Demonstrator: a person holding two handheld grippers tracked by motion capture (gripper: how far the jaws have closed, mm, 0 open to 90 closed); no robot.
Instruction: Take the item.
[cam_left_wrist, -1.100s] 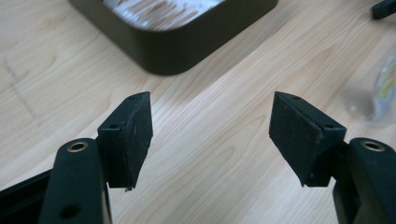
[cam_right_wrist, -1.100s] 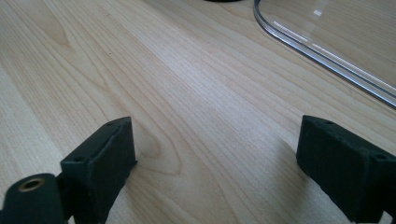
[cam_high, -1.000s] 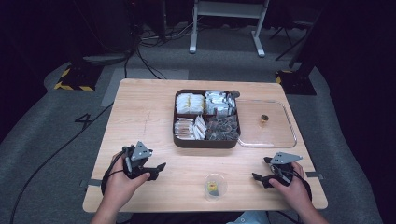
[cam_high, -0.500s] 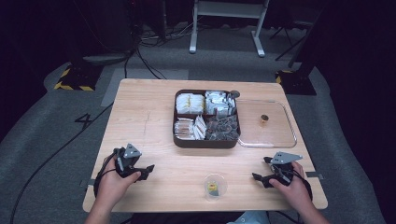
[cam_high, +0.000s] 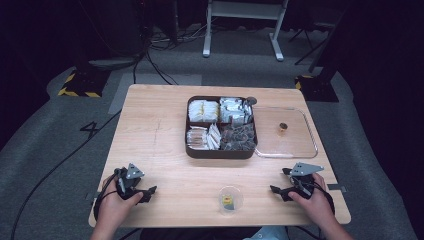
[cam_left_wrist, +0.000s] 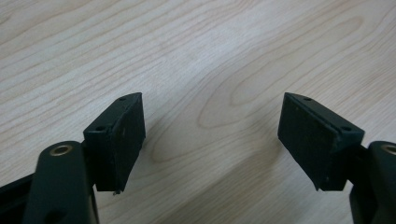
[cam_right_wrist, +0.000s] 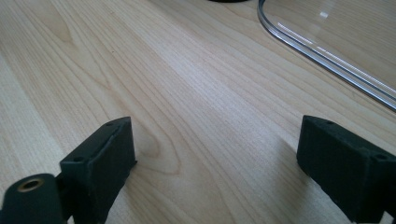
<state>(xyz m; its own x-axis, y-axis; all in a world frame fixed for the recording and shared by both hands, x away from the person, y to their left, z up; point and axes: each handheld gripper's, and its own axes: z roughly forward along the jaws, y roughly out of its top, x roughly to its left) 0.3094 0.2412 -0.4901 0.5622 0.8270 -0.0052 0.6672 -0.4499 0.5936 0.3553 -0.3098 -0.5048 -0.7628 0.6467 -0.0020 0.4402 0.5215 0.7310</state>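
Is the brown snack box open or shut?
Open. The box has no lid on, its packets show from above, and the clear lid lies flat beside it on the table.

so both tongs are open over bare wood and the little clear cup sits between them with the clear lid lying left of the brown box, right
Not quite: the high view shows the clear lid lying right of the brown box, not left. The rest holds: left tongs and right tongs are open over bare wood, with the little clear cup between them.
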